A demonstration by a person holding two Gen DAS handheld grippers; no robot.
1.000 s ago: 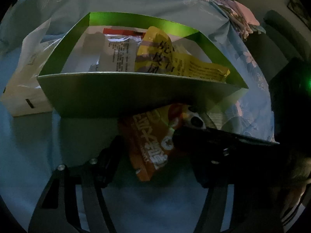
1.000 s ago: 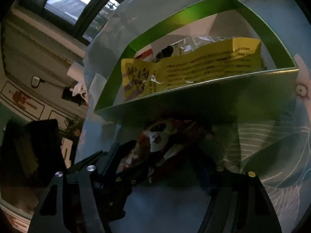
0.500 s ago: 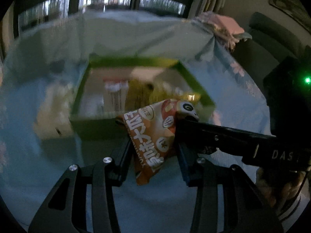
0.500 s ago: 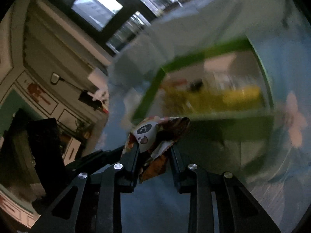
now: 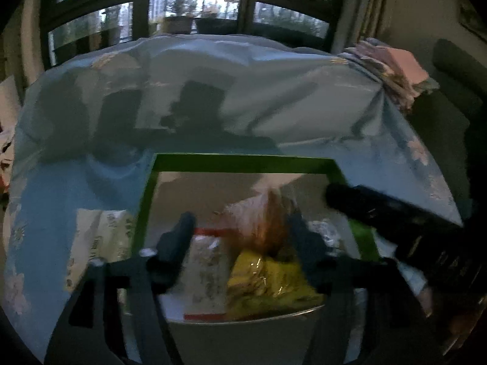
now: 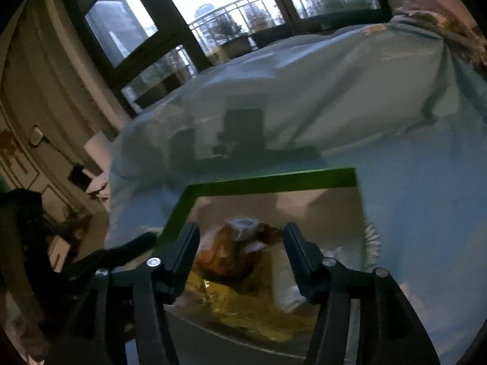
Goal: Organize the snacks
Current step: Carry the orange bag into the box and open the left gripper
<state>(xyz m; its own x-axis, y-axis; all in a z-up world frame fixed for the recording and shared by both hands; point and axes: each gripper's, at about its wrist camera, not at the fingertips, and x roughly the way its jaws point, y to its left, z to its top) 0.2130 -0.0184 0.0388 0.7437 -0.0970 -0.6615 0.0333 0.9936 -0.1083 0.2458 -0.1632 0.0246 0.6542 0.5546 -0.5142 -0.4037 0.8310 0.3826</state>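
An orange panda snack packet [image 5: 268, 222] hangs blurred over the open green-rimmed box [image 5: 243, 159], loose between both pairs of fingers. My left gripper [image 5: 240, 225] is above the box with its jaws opening, and the left pad is clear of the packet. My right gripper [image 6: 242, 234] is also over the box [image 6: 274, 181], its jaws opening, with the orange packet [image 6: 234, 252] just below them and untouched. A yellow packet [image 5: 268, 279] and a white packet with red stripes [image 5: 207, 267] lie inside the box. The right gripper's black body [image 5: 395, 213] crosses the box's right side.
A pale blue floral cloth [image 5: 76, 182] covers the surface around the box. A white packet [image 5: 100, 243] lies on it left of the box. A folded pile of fabric [image 5: 392, 70] sits at the far right, and dark windows stand behind.
Both grippers closed on the orange packet in front of the box and rose with it to above the box. Their jaws have since spread and the packet is loose.
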